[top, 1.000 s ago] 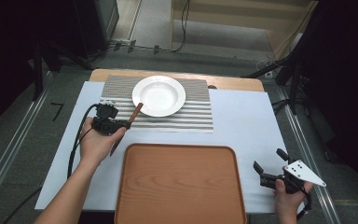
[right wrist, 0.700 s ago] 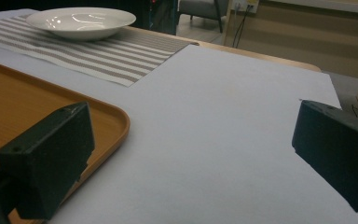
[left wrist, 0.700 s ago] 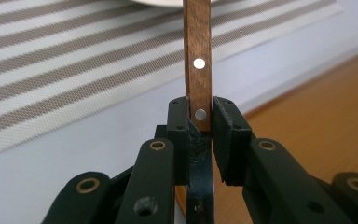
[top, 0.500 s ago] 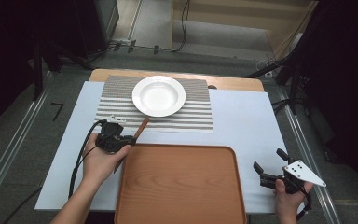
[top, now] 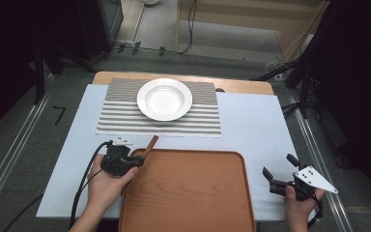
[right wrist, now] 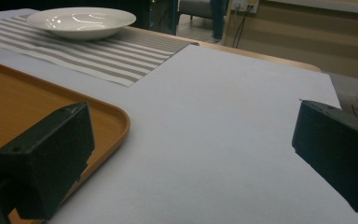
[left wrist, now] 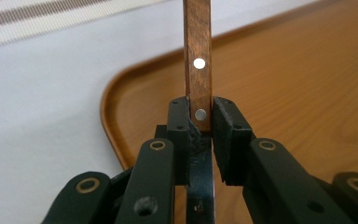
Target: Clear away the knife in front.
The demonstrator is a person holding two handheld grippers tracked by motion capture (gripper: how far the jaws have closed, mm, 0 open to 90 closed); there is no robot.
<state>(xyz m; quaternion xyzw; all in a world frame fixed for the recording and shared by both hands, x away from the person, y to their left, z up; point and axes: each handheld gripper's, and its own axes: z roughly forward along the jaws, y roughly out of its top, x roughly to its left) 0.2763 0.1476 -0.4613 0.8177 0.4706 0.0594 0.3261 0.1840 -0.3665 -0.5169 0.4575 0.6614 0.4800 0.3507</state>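
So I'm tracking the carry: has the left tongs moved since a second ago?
Yes. The left tongs, shut on the wooden-handled knife, came from beside the plate toward the person, to the tray corner.

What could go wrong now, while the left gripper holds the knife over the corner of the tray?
1. The left gripper pinches the knife only where the wooden handle meets the blade, so it may pivot or slip out.
2. The handle sticks out past the tray rim; lowered like this, it could catch the rim and land half outside.
3. The right gripper waits open beside the tray, too far off to steady anything.
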